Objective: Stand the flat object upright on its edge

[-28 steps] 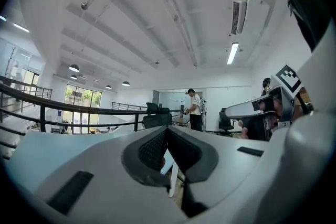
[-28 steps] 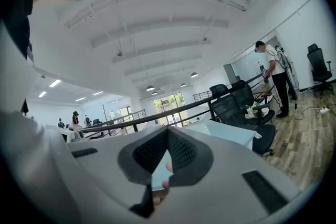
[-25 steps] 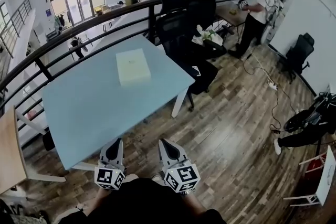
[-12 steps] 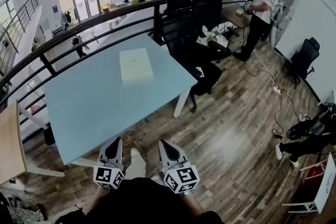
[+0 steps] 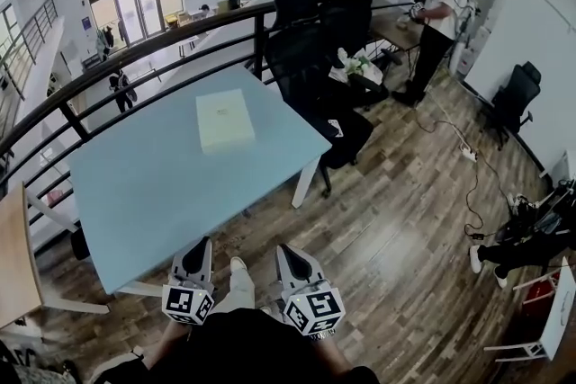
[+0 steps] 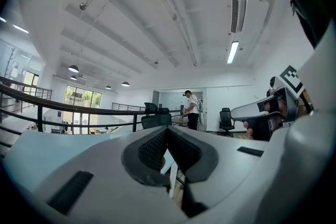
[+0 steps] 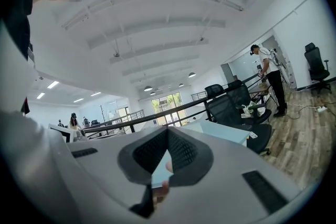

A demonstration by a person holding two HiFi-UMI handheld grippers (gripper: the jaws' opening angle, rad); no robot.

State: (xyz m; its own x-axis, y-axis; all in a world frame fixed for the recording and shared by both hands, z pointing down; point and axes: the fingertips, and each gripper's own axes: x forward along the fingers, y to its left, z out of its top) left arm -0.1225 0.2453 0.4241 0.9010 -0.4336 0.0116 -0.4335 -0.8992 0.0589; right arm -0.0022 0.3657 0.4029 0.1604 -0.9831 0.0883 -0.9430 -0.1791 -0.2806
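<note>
Matt box (image 5: pixel 225 120), smooth table (image 5: pixel 162 189), wooden floor (image 5: pixel 396 229)

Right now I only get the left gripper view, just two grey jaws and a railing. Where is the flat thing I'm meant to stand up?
Observer: The head view shows a cream flat box lying flat on the light blue table, towards its far side.
Operator: Am I close to it?
Observer: No. The left gripper hangs by the table's near edge, far from the box and touching nothing.
Operator: And my other claw?
Observer: Its own view shows the right gripper with jaws shut and nothing held.
</note>
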